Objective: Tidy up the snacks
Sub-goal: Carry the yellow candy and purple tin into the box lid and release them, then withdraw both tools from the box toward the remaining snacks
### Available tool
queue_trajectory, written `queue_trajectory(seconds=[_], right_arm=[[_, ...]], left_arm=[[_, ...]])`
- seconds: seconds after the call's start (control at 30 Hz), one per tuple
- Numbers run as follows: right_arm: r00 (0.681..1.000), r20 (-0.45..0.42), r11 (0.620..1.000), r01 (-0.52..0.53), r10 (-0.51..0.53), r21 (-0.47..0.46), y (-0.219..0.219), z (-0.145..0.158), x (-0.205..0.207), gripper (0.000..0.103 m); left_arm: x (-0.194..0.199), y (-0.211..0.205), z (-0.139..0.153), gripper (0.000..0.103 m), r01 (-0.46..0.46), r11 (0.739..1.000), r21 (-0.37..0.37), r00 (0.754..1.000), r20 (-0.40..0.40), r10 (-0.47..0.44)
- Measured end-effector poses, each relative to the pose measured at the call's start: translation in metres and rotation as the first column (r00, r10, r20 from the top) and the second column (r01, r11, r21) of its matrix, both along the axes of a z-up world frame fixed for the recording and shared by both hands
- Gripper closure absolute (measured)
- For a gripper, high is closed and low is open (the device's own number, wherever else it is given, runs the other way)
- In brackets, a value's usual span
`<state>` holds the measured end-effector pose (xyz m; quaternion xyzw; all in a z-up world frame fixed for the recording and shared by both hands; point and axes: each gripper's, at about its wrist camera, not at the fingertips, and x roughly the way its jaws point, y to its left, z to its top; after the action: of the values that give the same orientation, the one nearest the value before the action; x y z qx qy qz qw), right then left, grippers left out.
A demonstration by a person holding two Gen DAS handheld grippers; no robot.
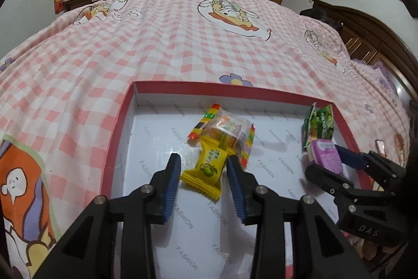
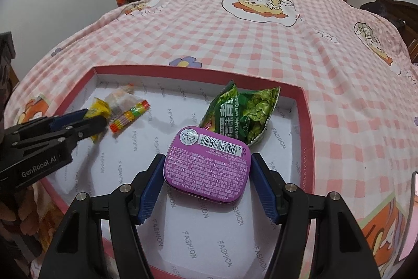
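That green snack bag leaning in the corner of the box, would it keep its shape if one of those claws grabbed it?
Probably not. The green snack bag is crinkled foil, puffed and creased, so it would likely dent and flop. It looks light for its size. Its glossy skin may slip between pads. It leans behind the purple tin, so a push would probably slide or tip it.

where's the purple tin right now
The purple tin sits in the red-rimmed box, between the right gripper's fingers, just in front of the green snack bag.

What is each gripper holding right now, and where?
Right gripper clamps the purple tin by its side edges; left gripper stands open around the yellow candy.
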<state>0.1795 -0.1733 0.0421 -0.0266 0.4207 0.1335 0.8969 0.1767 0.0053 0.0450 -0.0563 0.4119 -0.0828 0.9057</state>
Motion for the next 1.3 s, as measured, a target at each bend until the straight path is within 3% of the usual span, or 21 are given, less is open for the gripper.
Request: queue_trajectory(seconds=[0.27,0.5,1.3], right_arm=[[1.000,0.016,0.997,0.017,-0.019,0.079,-0.012,0.008,-0.005,0.035],[0.999,0.031,0.995,0.018,-0.021,0.094,-0.018,0.021,-0.018,0.035],[1.000,0.024,0.983,-0.010,0.006,0.182,-0.023,0.035,-0.109,0.035]], left_arm=[[-0.012,0.002,0.009,0.060,0.003,1.000,-0.025,1.000,-0.001,-0.003],[-0.037,0.010,0.026,0.057,-0.020,1.000,-0.014,0.999,0.035,0.020],[-0.133,0.021,0.027,0.054,0.016,0.999,-0.039,1.000,-0.014,-0.017]])
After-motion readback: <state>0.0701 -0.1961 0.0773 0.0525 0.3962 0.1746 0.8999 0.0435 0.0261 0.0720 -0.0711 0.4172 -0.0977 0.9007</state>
